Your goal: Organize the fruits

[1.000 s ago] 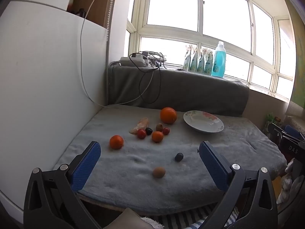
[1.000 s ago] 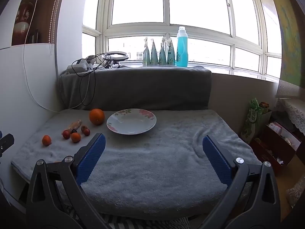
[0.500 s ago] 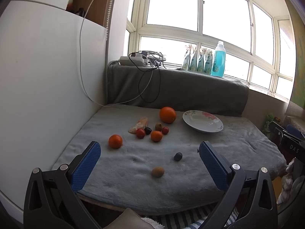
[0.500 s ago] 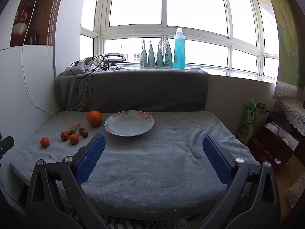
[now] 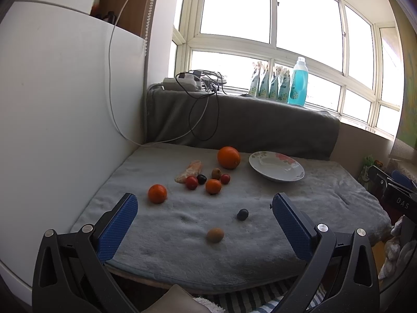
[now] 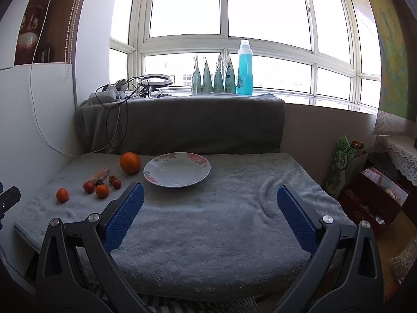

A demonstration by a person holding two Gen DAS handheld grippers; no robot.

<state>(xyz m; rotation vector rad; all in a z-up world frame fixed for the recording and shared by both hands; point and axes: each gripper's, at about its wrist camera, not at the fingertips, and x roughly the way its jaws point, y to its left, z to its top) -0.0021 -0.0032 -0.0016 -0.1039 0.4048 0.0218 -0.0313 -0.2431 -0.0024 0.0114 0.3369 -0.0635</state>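
A flowered white plate point(image 5: 276, 166) point(image 6: 177, 169) lies empty at the back of a grey towel-covered table point(image 5: 182, 224) point(image 6: 221, 208). Left of it sit a big orange point(image 5: 228, 157) point(image 6: 130, 162), a small cluster of red, orange, dark and brown fruits point(image 5: 206, 180) point(image 6: 101, 184), and a lone tangerine point(image 5: 157, 193) point(image 6: 62, 195). Nearer lie a dark plum point(image 5: 242, 214) and a brown kiwi point(image 5: 215, 235). My left gripper point(image 5: 206, 208) is open, hanging before the kiwi. My right gripper point(image 6: 208, 198) is open over bare towel, right of the fruit.
A pale pastry-like piece point(image 5: 189, 170) lies by the cluster. A grey-draped ledge point(image 6: 182, 122) at the back carries cables, pouches and a blue bottle point(image 6: 245, 71). A white panel point(image 5: 65, 117) walls the left side. Boxes and bags point(image 6: 370, 180) stand at the right.
Both views have shifted slightly; the table and fruit sit a little higher in frame. No fruit has moved and both grippers stay open.
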